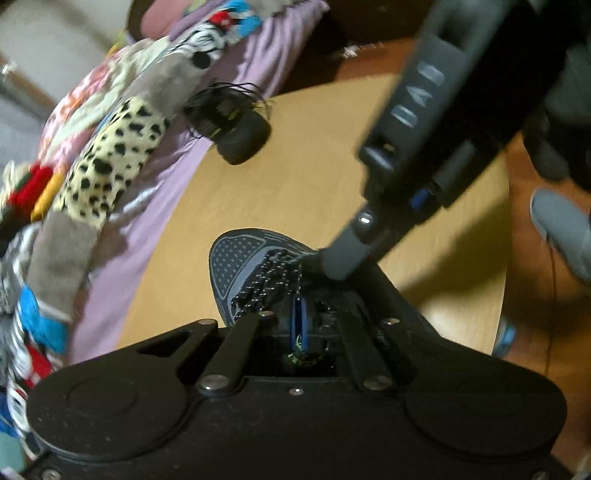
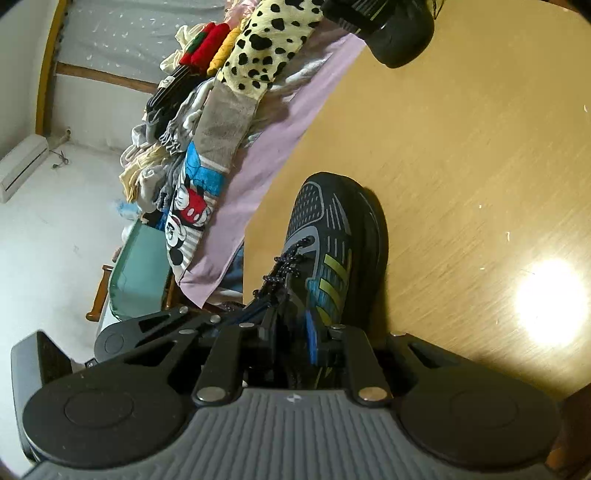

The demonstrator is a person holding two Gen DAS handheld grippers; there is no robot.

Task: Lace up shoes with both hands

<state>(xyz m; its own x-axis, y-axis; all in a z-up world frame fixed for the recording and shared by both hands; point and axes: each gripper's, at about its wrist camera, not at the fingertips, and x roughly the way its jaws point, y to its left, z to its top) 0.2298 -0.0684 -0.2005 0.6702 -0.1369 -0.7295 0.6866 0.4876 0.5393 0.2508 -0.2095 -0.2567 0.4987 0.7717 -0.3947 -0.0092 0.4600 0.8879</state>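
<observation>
A dark sneaker (image 1: 236, 258) (image 2: 332, 229) with yellow-green stripes stands on the wooden table, toe pointing away. Its black, white-speckled shoelace (image 1: 269, 277) (image 2: 286, 262) criss-crosses the front eyelets. My left gripper (image 1: 299, 317) hovers low over the tongue, blue pads pressed together on a thin strand of the lace. In the right wrist view the left gripper (image 2: 258, 314) comes in from the left. My right gripper (image 2: 291, 328) is over the shoe's opening, jaws a narrow way apart with dark lace pinched between them. Its fingertip (image 1: 340, 258) touches the laced area.
A second dark shoe (image 1: 236, 125) (image 2: 391, 29) with loose laces sits at the table's far edge (image 1: 332, 92). Piled clothes on a purple cloth (image 1: 110, 155) (image 2: 236, 110) run along the left side. A bright light glare (image 2: 550, 302) lies on the table at right.
</observation>
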